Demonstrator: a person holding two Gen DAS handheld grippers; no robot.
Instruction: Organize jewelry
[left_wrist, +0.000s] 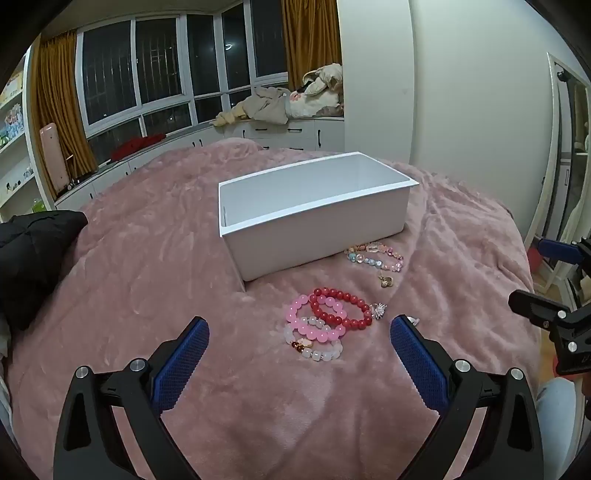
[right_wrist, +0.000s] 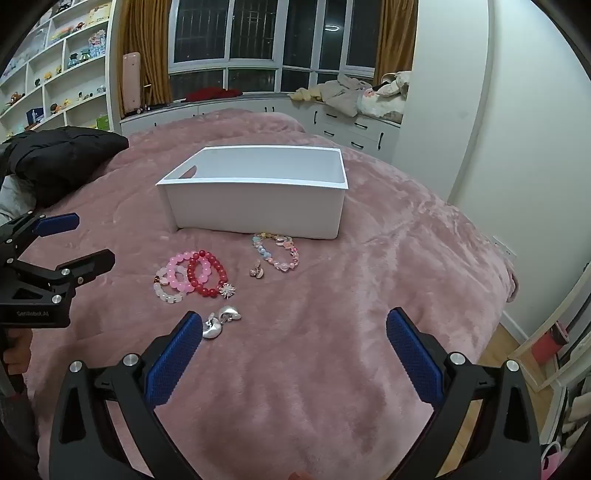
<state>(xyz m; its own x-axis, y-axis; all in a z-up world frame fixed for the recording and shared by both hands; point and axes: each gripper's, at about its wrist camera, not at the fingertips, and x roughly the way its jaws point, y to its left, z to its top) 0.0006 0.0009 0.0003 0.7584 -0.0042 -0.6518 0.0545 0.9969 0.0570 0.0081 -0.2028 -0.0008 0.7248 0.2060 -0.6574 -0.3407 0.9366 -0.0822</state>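
Observation:
A white open box (left_wrist: 321, 225) (right_wrist: 255, 206) stands on the pink blanket. In front of it lie a red bead bracelet (left_wrist: 345, 308) (right_wrist: 207, 275), a pink one (left_wrist: 314, 321) (right_wrist: 177, 273) and a whitish one (left_wrist: 317, 349) (right_wrist: 168, 291), overlapping. A pastel bracelet (left_wrist: 375, 255) (right_wrist: 277, 251) lies by the box, with a small gold charm (left_wrist: 386, 282) (right_wrist: 256, 272) beside it. Silver earrings (right_wrist: 221, 321) rest near my right gripper's left fingertip. My left gripper (left_wrist: 297, 330) stands open just short of the bracelet pile. My right gripper (right_wrist: 293, 325) is open over bare blanket.
The pink blanket (left_wrist: 147, 266) (right_wrist: 369, 295) covers a bed. A black jacket (left_wrist: 29, 251) (right_wrist: 62, 155) lies at the left. The bed edge falls off to wooden floor (right_wrist: 498, 350) at the right. Shelves, drawers and windows stand behind.

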